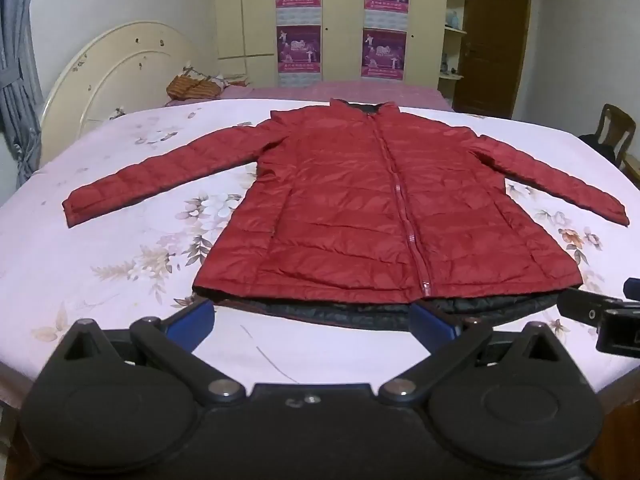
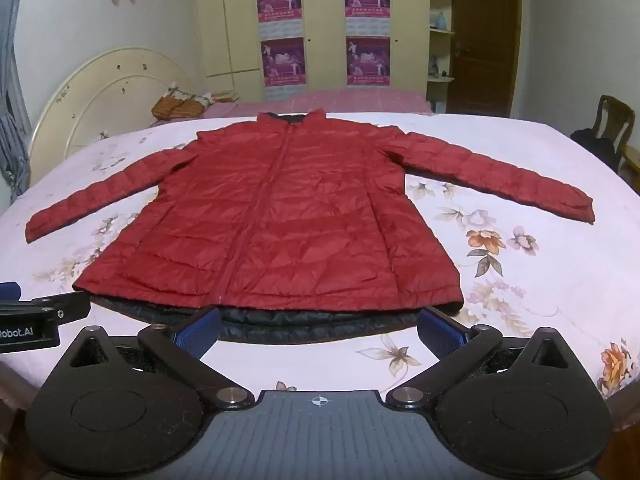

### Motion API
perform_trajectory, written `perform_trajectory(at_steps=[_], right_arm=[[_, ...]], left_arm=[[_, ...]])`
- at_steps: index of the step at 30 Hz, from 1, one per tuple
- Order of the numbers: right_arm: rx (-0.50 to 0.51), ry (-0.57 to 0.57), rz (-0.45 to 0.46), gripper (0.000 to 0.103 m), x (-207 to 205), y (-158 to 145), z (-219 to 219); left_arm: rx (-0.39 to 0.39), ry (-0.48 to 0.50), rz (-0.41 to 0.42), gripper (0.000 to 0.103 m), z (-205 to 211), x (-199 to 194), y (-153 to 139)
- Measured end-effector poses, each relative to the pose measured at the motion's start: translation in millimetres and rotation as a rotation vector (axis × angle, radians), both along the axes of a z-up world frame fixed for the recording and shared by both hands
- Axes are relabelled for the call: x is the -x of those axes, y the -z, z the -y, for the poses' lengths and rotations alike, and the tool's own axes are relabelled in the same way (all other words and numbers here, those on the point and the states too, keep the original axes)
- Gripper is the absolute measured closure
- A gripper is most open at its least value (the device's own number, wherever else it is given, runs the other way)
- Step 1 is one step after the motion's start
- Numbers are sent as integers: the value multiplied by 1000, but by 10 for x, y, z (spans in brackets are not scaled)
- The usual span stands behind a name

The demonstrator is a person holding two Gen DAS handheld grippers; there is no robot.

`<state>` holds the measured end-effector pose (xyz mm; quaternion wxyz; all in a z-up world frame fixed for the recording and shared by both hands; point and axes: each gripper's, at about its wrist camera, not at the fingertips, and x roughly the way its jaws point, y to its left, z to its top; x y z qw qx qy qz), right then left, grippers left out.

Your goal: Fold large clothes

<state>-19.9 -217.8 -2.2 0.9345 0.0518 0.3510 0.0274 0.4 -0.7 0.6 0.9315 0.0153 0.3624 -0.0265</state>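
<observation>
- The left tool (image 1: 312, 322) stood wide open, its blue pads (image 1: 191, 322) spread apart and holding nothing, hovering over the bed just short of the coat's hem.
- The right tool (image 2: 320, 330) was likewise fully open and empty, its blue pads (image 2: 442, 334) parted on either side of the dark hem straight ahead of it.
- Each tool showed at the edge of the other's view: the right tool at the far right of the left wrist view, the left tool at the far left of the right wrist view, so the two hung side by side, close together.
- Directly ahead of both tools lay the red puffer jacket (image 1: 372, 208) (image 2: 272, 220), spread flat and face up on the bed, zipped shut, its collar at the far end and its hem nearest the tools.
- A dark lining edge (image 2: 320, 324) stuck out beneath the red hem, just in front of the pads.
- Both sleeves stretched outward and slanted down toward the tools' side: the left sleeve (image 1: 160, 184) to the left, the right sleeve (image 2: 500, 176) to the right.
- Under the jacket was a pink floral bedsheet (image 1: 100, 248) (image 2: 520, 280).
- Beyond it stood a cream rounded headboard (image 1: 120, 76) to the far left, a cupboard with purple posters (image 2: 324, 28) straight ahead, a brown door (image 2: 484, 36) and a wooden chair (image 2: 616, 120) to the far right.
</observation>
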Motion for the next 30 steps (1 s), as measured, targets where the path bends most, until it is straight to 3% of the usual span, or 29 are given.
perform_trajectory(at_steps=[7,8,9,30], right_arm=[[-2,-3,-4,0,-28,3,-22],[-1,-3,-7,0,-37,-5,-22],[0,-2,-6,0,-27,-10,-20],[1,-2,-3,0,-45,17,-11]], left_arm=[[51,40,6,0,-100,3,-30],[-7,-31,7,0,-41,8,-12],[-10,-32,10,0,-42,12,-16],[3,-24,0,0,-26,10,26]])
